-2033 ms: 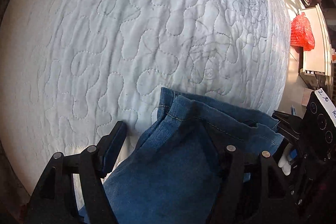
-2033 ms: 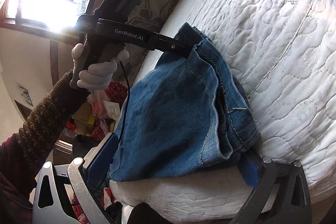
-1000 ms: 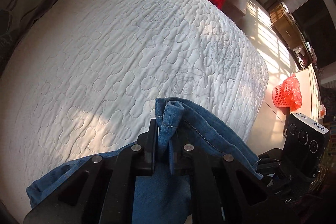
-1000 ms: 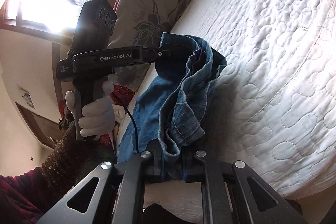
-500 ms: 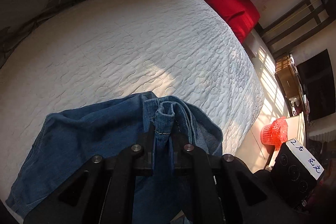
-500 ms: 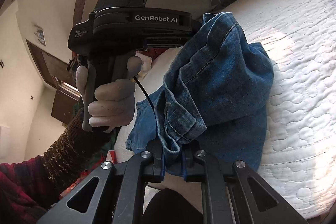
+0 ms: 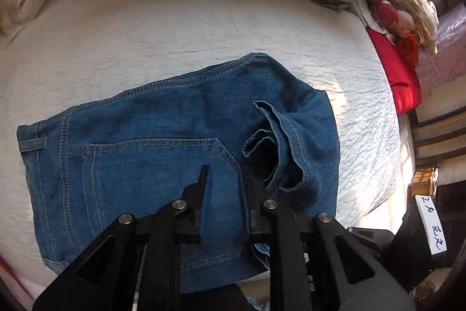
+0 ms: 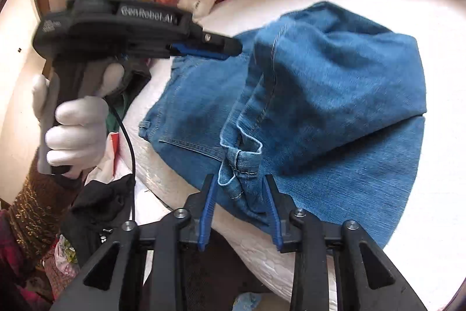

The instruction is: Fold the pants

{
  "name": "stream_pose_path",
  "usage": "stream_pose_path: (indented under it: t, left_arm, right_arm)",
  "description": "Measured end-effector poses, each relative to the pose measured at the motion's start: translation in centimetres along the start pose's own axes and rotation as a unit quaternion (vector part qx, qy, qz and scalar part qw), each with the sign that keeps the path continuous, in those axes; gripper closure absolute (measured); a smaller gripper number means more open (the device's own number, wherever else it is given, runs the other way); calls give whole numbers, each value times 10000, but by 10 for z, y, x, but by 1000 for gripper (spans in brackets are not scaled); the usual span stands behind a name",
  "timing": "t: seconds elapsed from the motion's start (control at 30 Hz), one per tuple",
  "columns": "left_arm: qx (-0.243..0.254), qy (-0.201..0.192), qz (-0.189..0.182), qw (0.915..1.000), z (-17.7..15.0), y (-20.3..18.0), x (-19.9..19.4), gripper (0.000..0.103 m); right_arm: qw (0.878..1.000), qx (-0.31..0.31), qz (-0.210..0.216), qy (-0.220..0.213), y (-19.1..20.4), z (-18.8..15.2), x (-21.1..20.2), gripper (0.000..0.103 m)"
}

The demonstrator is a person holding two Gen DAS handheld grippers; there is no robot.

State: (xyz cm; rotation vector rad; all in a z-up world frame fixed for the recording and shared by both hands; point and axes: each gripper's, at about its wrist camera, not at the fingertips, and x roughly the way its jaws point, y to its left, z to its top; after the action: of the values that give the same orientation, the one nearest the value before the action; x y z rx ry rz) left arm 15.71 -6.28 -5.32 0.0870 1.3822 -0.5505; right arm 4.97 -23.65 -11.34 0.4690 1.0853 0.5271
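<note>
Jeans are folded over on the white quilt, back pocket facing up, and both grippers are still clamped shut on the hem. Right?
Not quite: the jeans do lie folded on the quilt, pocket up, but both wrist views show the left gripper and right gripper open, with the hem loose between the right fingers.

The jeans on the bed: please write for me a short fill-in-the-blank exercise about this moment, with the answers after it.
1. The jeans lie on a quilted bed cover whose colour is ____.
2. The jaws of the left gripper are ____.
3. Between the fingers of the right gripper lies the bunched ____ of the trouser legs.
4. The stitched back ____ of the jeans faces upward.

Missing words: white; open; hem; pocket
</note>
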Motion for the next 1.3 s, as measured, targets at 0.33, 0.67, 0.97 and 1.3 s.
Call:
stream_pose_path:
  t: [0.33,0.67,0.97,1.3]
  left_arm:
    - [-1315,-70,-761,9884,-123,-4,18,54]
    - [-1691,0,-163,9855,-107,-35,69,54]
    - [-2402,175,-103,9705,-106,-21,87,58]
    - [-1639,-514,-438,9842,-85,-71,40,59]
  right_arm:
    - [9963,-109,-371,-763,-27,80,-60,39]
    - [9854,-1365,-864,543,-29,124,37,50]
    - [9649,-2011,-992,1366,-16,150,83,93]
    - [9666,-1902,-1403,987,-65,144,3,62]
